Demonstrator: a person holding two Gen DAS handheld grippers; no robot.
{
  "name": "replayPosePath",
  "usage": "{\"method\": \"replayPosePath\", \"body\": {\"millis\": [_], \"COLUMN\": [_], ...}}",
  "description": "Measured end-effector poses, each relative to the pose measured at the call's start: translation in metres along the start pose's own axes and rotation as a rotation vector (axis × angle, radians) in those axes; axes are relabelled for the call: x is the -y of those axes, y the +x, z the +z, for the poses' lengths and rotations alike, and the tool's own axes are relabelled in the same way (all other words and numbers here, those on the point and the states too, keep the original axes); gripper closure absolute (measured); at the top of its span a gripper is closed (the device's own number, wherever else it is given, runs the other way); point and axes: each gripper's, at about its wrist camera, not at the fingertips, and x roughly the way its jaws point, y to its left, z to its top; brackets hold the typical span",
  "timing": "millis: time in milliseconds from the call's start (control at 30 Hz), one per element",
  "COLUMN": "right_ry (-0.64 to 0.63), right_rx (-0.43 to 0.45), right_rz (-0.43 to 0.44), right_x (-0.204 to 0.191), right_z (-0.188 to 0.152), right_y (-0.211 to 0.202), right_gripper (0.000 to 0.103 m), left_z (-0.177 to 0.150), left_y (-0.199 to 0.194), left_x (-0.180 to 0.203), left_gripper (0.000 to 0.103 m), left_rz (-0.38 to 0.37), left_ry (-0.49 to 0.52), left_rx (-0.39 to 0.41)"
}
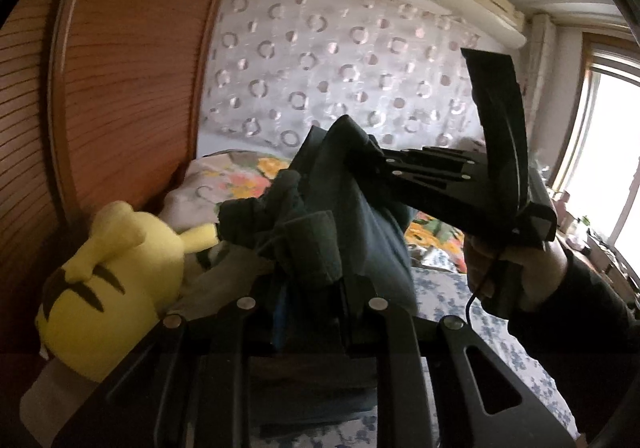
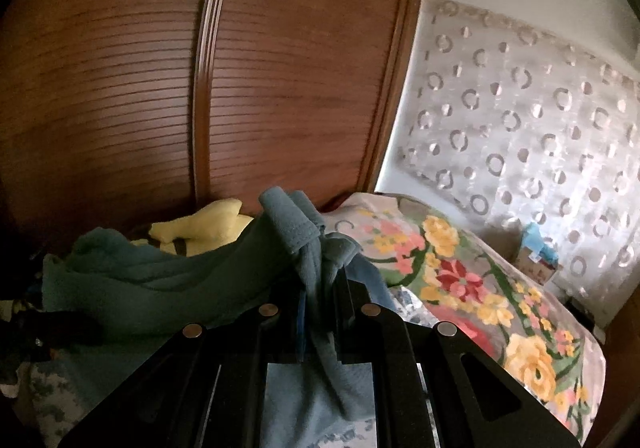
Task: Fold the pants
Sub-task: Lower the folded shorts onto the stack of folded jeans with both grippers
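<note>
Above the bed (image 1: 448, 288), in the left wrist view, the left tool (image 1: 308, 288) is clenched on a bunched edge of the dark teal pants (image 1: 320, 184), with cloth crowded between its fingers and rising in front of the lens. Opposite it, the right tool (image 1: 376, 164), carried in a gloved hand (image 1: 516, 268), bites into another part of the same garment, so the pants hang lifted between the two rather than lying on the blue-flowered sheet. A yellow plush toy (image 1: 108, 280) sits close at the wardrobe (image 1: 128, 80) side of the bed. From the right wrist view, the right tool (image 2: 320, 312) grasps a narrow fold of cloth, and the rest of the pants (image 2: 168, 276) drapes away toward the wardrobe (image 2: 200, 68), in front of the plush toy (image 2: 200, 228), with a floral quilt (image 2: 460, 280) toward the head of the bed. To do this step well, I judge both grips should keep firm and level with each other, the fabric drawn taut enough to drop out the bunching, and the lay-down aimed at open sheet well clear of the toy and quilt, so the crease lands straight.
</note>
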Motion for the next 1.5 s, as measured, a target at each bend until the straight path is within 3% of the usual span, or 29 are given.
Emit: {"method": "replayPosePath", "body": {"millis": [167,267,367,467,733,900,1100,1267,1500], "right_ry": [0.01,0.017,0.02,0.069,0.156,0.177,0.2,0.256,0.285], "right_rx": [-0.024,-0.047,-0.052,-0.039,-0.023,-0.08,-0.146,-0.161,-0.129], "right_rz": [0.037,0.01,-0.008,-0.03,0.024,0.029,-0.064,-0.063,-0.033], "right_x": [0.009,0.014,0.018,0.032,0.057,0.065,0.068,0.067,0.053], "right_z": [0.006,0.004,0.003,0.004,-0.012,-0.03,-0.026,-0.023,-0.026], "right_y": [0.016,0.02,0.019,0.009,-0.031,-0.03,-0.011,-0.005,-0.029], "right_gripper": [0.093,0.092,0.079,0.071,0.07,0.07,0.07,0.07,0.07], "left_z": [-0.007,-0.009,-0.008,-0.003,0.006,-0.004,-0.025,-0.031,-0.026], "left_y": [0.007,0.009,0.007,-0.002,-0.012,0.007,0.023,0.019,0.003], "left_x": [-0.005,-0.006,-0.007,-0.004,0.009,-0.001,-0.026,-0.026,-0.022], "left_gripper": [0.079,0.065,0.055,0.054,0.054,0.054,0.054,0.054,0.054], "left_rz": [0.023,0.038,0.033,0.038,0.063,0.096,0.154,0.16,0.174], "left_ry": [-0.026,-0.03,-0.026,-0.015,0.068,0.048,0.005,0.003,0.018], "left_rx": [-0.024,-0.041,-0.042,-0.013,0.042,-0.041,-0.141,-0.154,-0.132]}}
